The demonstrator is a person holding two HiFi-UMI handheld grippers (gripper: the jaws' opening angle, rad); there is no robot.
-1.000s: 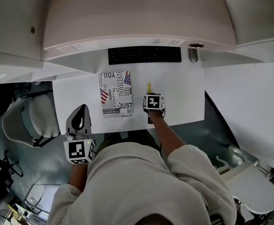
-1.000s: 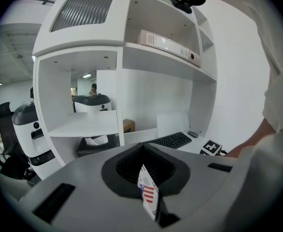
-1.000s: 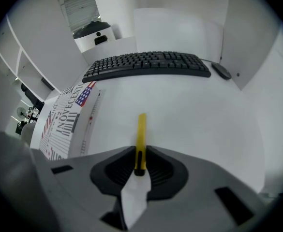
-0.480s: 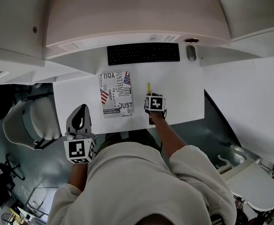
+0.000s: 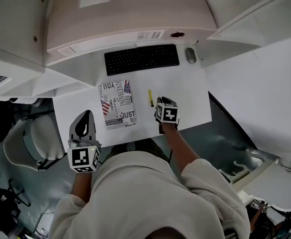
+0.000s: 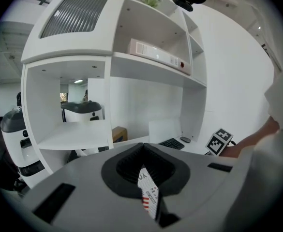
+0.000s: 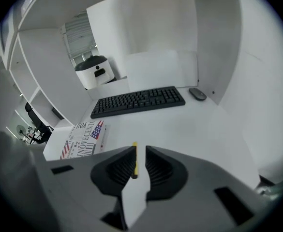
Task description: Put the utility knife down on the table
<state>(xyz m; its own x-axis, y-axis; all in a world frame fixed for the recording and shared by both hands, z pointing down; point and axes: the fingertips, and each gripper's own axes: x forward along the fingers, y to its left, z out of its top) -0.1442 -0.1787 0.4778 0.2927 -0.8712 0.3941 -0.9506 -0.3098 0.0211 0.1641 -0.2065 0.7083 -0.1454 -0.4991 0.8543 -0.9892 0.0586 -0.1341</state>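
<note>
The yellow utility knife (image 5: pixel 150 97) lies flat on the white table (image 5: pixel 185 91), just right of a printed booklet (image 5: pixel 116 104). My right gripper (image 5: pixel 161 102) hangs above and slightly right of it, apart from it. In the right gripper view the knife (image 7: pixel 135 161) shows on the table through the gap of the right gripper (image 7: pixel 140 151), whose jaws are closing with nothing pressed between them. My left gripper (image 5: pixel 88 114) stays off the table's front left corner, its jaws together and empty. Through the left gripper (image 6: pixel 143 149) only a sliver of the booklet shows.
A black keyboard (image 5: pixel 142 59) and a grey mouse (image 5: pixel 191 55) lie at the back of the table under a white shelf unit (image 5: pixel 135 9). A white chair (image 5: pixel 26 138) stands to the left. The table's front edge runs just before my right hand.
My right gripper has lifted off the knife and drawn back toward me. The knife now lies alone on the table, fully in view. The left gripper has hardly moved.
</note>
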